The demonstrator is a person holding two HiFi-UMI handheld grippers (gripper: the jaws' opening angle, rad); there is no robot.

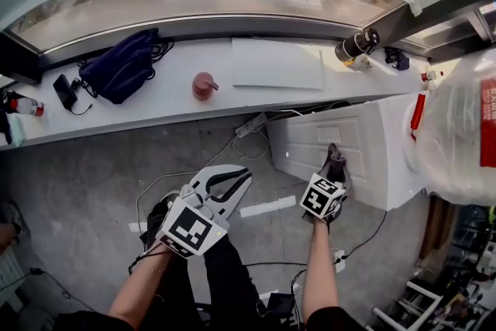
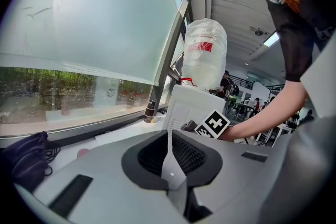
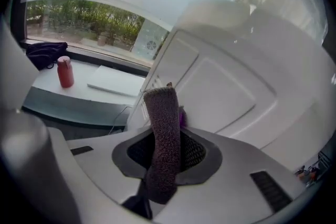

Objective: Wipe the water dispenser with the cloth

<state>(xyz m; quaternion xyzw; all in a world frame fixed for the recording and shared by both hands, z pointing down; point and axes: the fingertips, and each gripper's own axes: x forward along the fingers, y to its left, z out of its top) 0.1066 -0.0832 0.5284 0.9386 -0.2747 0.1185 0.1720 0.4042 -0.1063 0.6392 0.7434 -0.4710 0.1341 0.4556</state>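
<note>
The white water dispenser (image 1: 353, 147) stands at the right with a large clear bottle (image 1: 457, 136) on top. My right gripper (image 1: 333, 164) is shut on a dark grey cloth (image 1: 335, 159) and holds it against the dispenser's side panel. In the right gripper view the cloth (image 3: 164, 139) stands folded between the jaws, close to the white panel (image 3: 226, 86). My left gripper (image 1: 232, 181) hangs over the floor to the left of the dispenser, shut on nothing. In the left gripper view the dispenser (image 2: 184, 105), the bottle (image 2: 205, 52) and the right gripper's marker cube (image 2: 212, 124) lie ahead.
A white windowsill counter (image 1: 155, 108) runs along the back with a dark blue bag (image 1: 120, 66), a phone (image 1: 65, 91), a red cup (image 1: 204, 85), a flat white pad (image 1: 277, 64) and a black cylinder (image 1: 356, 45). A power strip (image 1: 252, 124) and cables lie on the floor.
</note>
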